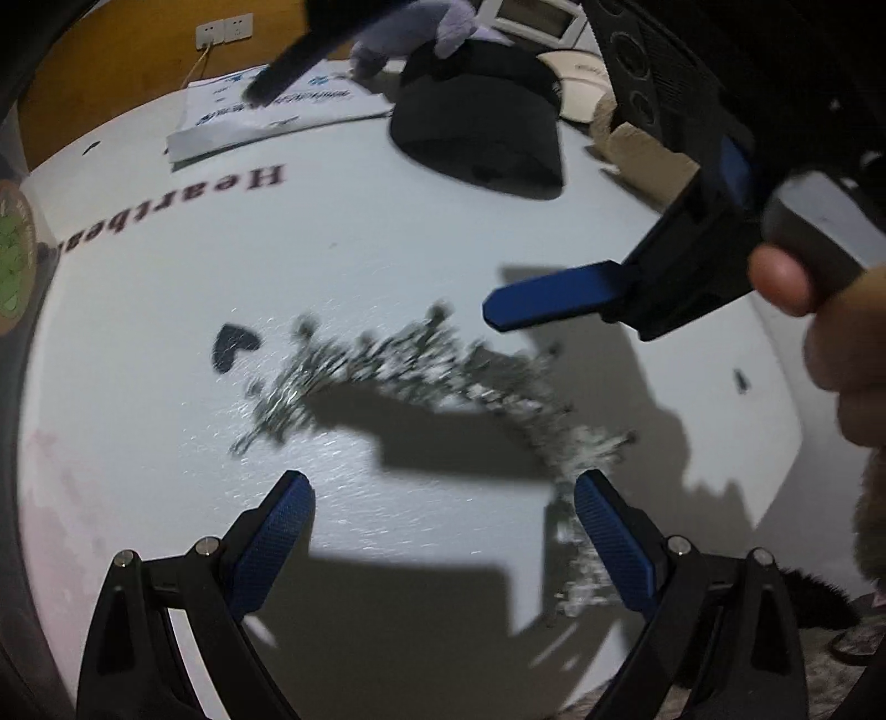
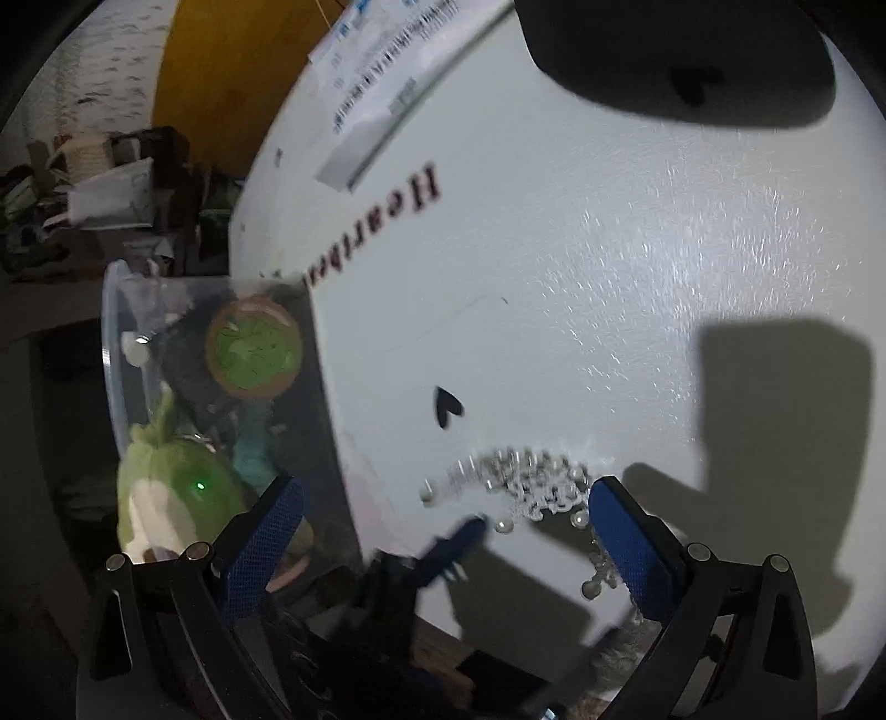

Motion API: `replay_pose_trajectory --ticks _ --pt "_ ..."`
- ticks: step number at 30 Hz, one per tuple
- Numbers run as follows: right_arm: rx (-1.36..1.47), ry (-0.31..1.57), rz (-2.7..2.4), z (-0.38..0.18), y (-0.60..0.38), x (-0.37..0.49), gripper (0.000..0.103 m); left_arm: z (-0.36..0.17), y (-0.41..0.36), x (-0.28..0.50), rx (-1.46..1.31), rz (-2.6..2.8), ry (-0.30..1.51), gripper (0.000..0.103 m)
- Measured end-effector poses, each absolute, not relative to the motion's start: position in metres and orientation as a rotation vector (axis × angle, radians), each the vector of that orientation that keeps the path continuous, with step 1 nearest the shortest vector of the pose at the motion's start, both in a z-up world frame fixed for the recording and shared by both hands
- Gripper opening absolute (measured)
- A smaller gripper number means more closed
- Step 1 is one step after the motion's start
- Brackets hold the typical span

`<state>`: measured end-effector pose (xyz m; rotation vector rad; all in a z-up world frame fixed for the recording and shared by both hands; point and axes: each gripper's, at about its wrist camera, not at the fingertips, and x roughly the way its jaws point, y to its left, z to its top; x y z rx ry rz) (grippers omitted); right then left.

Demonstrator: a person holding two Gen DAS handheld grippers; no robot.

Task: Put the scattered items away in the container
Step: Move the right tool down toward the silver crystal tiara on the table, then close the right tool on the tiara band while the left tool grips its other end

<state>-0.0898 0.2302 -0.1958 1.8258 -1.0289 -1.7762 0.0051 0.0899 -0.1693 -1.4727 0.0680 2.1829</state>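
**Colleague:** How far along are we?

**Me:** Partway, I judge. The clear plastic container (image 2: 119,354) at the table's left edge already holds a green plush toy (image 2: 177,487) and a round brown-rimmed tin with a green top (image 2: 255,349). What I still see out is the string of small silvery beads (image 1: 421,376), strewn in a curve across the white tabletop printed with red lettering (image 1: 387,232). A black round cap (image 1: 476,127) and a lilac plush toy (image 1: 410,39) sit at the far side; whether those count as clutter I cannot say.

**Colleague:** Where are the beads relative to your grippers?

**Me:** The left gripper (image 1: 443,531) has its blue-padded fingers spread wide with nothing between them. The beads lie ahead of it, the tail of the strand running down just beside its right finger. The right gripper (image 2: 443,531) is likewise spread and empty; in its own view the beads sit just ahead, trailing beside its right finger. From the left wrist camera it hangs above the strand, a hand (image 1: 830,332) on its grip.

**Colleague:** Next?

**Me:** Probably pinching the strand, though it looks slippery and loose.
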Motion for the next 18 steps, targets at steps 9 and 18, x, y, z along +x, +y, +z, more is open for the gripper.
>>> replay_pose_trajectory --ticks 9,18 --pt "1.747 -0.789 -2.134 -0.153 0.276 -0.034 0.075 -0.138 0.052 0.002 -1.292 2.281 0.309 0.097" --pt "1.820 -0.462 -2.240 -0.166 0.241 0.022 0.048 -0.160 0.050 -0.020 -1.250 2.151 0.526 0.074"
